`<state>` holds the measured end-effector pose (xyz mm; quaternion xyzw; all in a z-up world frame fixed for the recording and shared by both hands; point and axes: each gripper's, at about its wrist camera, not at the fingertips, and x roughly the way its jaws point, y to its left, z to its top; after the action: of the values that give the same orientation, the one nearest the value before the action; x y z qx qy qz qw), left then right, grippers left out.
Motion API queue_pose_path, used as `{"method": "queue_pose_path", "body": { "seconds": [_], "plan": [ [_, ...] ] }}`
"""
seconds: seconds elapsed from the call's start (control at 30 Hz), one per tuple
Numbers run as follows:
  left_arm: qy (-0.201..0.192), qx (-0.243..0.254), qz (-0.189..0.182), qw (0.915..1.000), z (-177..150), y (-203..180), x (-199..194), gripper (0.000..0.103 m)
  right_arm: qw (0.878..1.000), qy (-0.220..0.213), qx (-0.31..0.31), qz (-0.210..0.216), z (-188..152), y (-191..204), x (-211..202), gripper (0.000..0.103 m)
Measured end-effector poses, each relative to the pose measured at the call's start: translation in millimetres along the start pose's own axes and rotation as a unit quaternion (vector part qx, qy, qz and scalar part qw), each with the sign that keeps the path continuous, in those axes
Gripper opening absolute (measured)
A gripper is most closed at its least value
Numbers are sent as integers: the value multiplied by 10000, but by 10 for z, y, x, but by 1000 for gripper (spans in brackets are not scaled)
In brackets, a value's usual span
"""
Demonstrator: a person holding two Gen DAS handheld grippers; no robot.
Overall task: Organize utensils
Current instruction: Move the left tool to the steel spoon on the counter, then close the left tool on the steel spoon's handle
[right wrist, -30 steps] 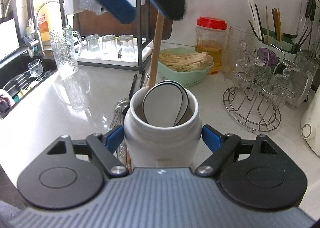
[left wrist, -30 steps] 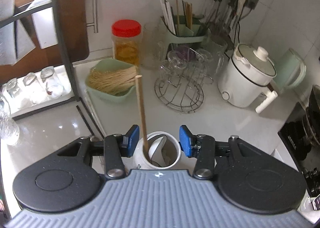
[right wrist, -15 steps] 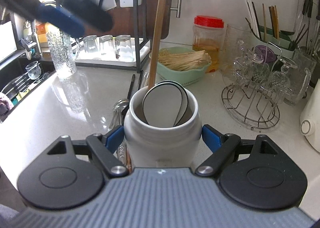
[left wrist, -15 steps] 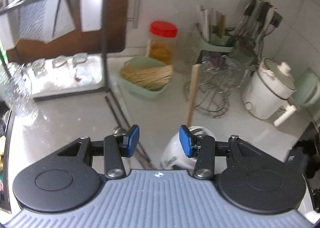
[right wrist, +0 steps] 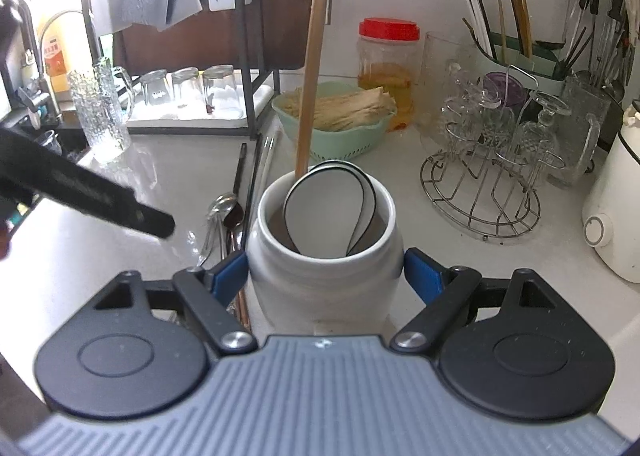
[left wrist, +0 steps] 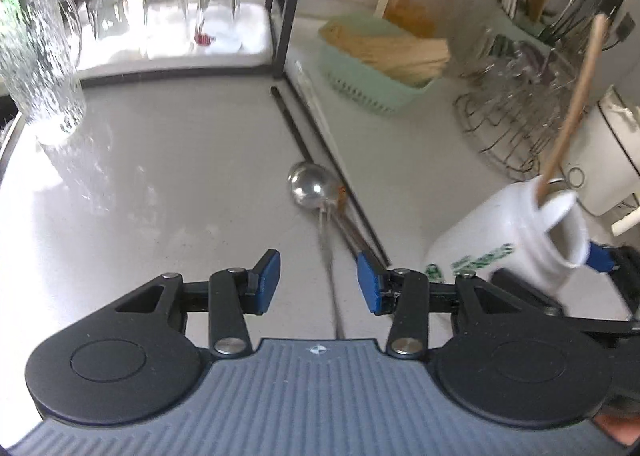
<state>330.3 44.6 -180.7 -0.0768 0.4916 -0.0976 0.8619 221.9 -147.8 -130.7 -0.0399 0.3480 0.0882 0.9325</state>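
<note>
1. Utensils are what you are sorting: a bunch of steel spoons (left wrist: 306, 187) and dark chopsticks (left wrist: 320, 160) lies loose on the white countertop (left wrist: 160, 176), well in from its front edge, just beside the white ceramic crock (right wrist: 324, 256). The crock holds a wooden-handled tool (right wrist: 312, 68) and two white black-rimmed ceramic spoons (right wrist: 332, 212).
2. Your left gripper (left wrist: 318, 280) has its jaws about half apart and empty, with the long steel handle (left wrist: 326, 240) running up between them. Nothing is pinched yet. The handle is thin and lies flat, so if you close too high the pads will meet over it and catch nothing.
3. The spoons and chopsticks overlap. A grab there could lift two pieces, or drag a chopstick along and send it rolling towards the counter's front edge.
4. Your right gripper (right wrist: 324, 276) straddles the crock with both blue pads against its sides, so you are steadying it. The glaze looks slick and the wall curves; a loose squeeze could let it twist or tip if the left gripper knocks it.
5. The wooden handle leans tall out of the crock. Bring the next utensil in clear of it, or you may lever the crock over or chip the ceramic spoons.
</note>
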Motion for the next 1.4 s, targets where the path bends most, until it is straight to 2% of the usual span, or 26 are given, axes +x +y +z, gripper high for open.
{"method": "queue_pose_path", "body": {
  "seconds": [0.33,0.43,0.77,0.97,1.03,1.17,1.27,1.33,1.4],
  "plan": [
    [-170,-273,-329,9989,234,170,377,49,9997,115,132,-187,12,39,-22,87],
    [-106,-367,-331,9987,330,157,500,50,9995,124,186,-242,12,46,-25,87],
    [154,-462,-152,9987,494,68,786,50,9986,125,324,-399,17,76,-19,87],
    [287,-267,19,9992,591,-45,864,48,9984,101,347,-430,7,84,-22,87],
    [301,-278,-22,9992,611,-54,890,33,9984,98,343,-428,5,85,-22,87],
    [277,-135,-10,9995,640,-82,913,30,9986,94,316,-412,5,83,-24,87],
    [237,-77,40,9997,651,-89,877,23,9988,98,303,-384,6,73,-27,87],
    [203,-73,100,9997,647,-78,840,6,9989,91,281,-364,2,68,-29,87],
    [197,-115,121,9997,642,-71,793,5,9990,92,261,-337,3,59,-32,87]
  ]
}}
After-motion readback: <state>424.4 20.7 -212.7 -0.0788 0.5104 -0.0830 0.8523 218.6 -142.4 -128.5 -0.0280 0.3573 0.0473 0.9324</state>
